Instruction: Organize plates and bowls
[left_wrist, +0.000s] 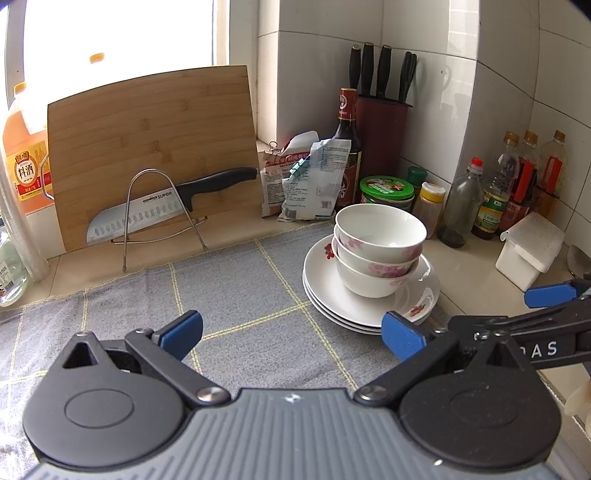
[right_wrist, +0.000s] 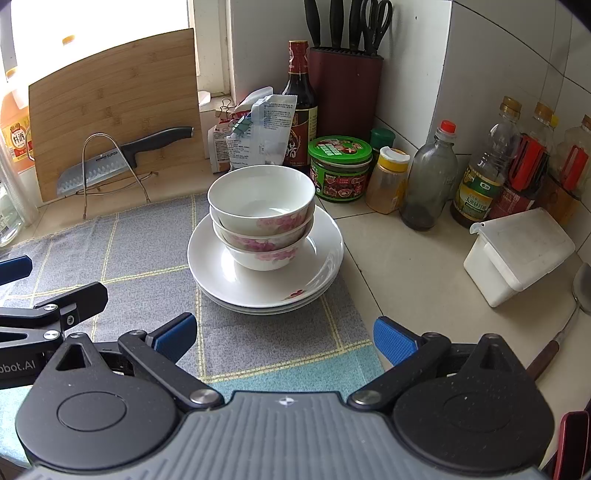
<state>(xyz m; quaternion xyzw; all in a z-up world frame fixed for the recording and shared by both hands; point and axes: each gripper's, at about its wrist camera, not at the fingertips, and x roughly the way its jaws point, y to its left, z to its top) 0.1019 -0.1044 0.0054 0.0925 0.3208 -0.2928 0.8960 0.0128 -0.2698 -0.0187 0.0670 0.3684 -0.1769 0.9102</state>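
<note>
With both my left gripper and right gripper spread wide and empty, the bowls sit nested on stacked plates ahead; a careless nudge could topple them.

Three nested bowls sit on a stack of plates at the right edge of the grey checked cloth. The left tongs hang spread wide just before the plates, empty. Behind the plates stand a green-lidded jar and a knife block.

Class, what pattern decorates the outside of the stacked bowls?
Pink flowers on white bowls, clearest in the right wrist view.
</note>
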